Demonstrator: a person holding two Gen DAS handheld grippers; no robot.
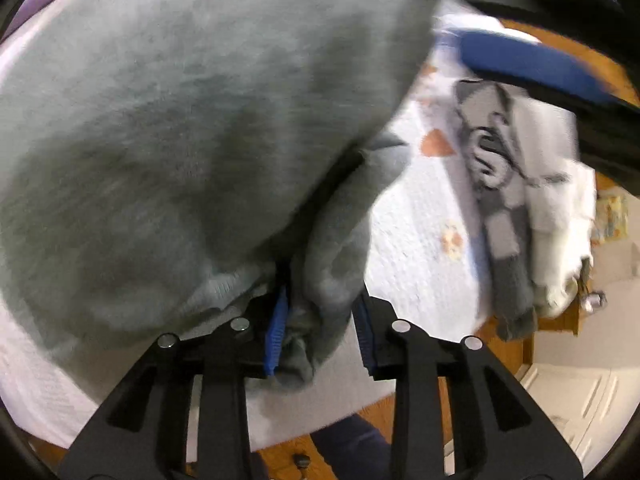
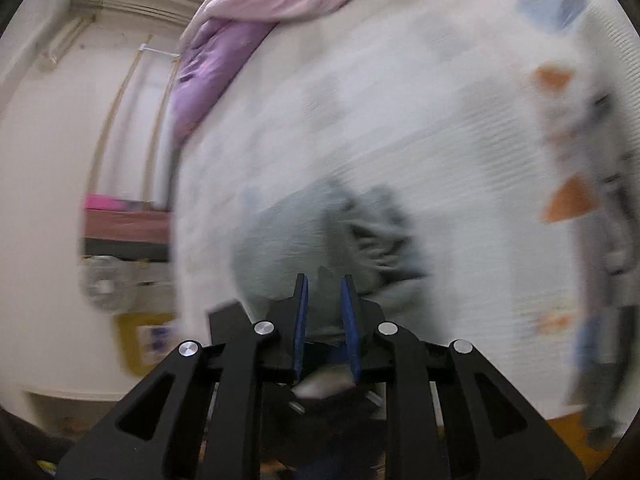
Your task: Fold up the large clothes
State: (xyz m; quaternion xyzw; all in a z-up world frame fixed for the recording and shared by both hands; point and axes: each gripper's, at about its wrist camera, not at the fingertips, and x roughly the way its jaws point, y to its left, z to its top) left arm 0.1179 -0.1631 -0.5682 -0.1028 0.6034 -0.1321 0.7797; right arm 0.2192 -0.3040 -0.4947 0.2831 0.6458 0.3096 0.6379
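Grey-green knit, thick and fleecy, fills most of the left wrist view: the garment [image 1: 168, 152] hangs and billows above the bed [image 1: 404, 240], whose cover is white with small orange and blue patches. A gathered fold of it sits between the blue pads of the left hand-held gripper [image 1: 320, 332], which pinches that bunch of cloth. The cloth looks soft and limp, with no stiffness to hold a shape, and heavy enough to sag wherever it is unsupported; the fuzzy face should give the pads good friction, so slipping seems less of a risk than a bunched, uneven fold.

In the right wrist view the picture is badly smeared. The right hand-held gripper [image 2: 325, 312] shows its pads narrowly apart with grey cloth of the same garment [image 2: 320, 236] between and beyond them, but I cannot tell whether they actually grip it.

A second pile of grey and white clothes [image 1: 528, 200] lies near the bed's edge, well apart from the garment, and a purple quilt [image 2: 224, 48] lies at the far side.

For a clean fold, the best holds are probably a hem or shoulder seam, one layer thick, with the two grippers set wide so the weight hangs flat.
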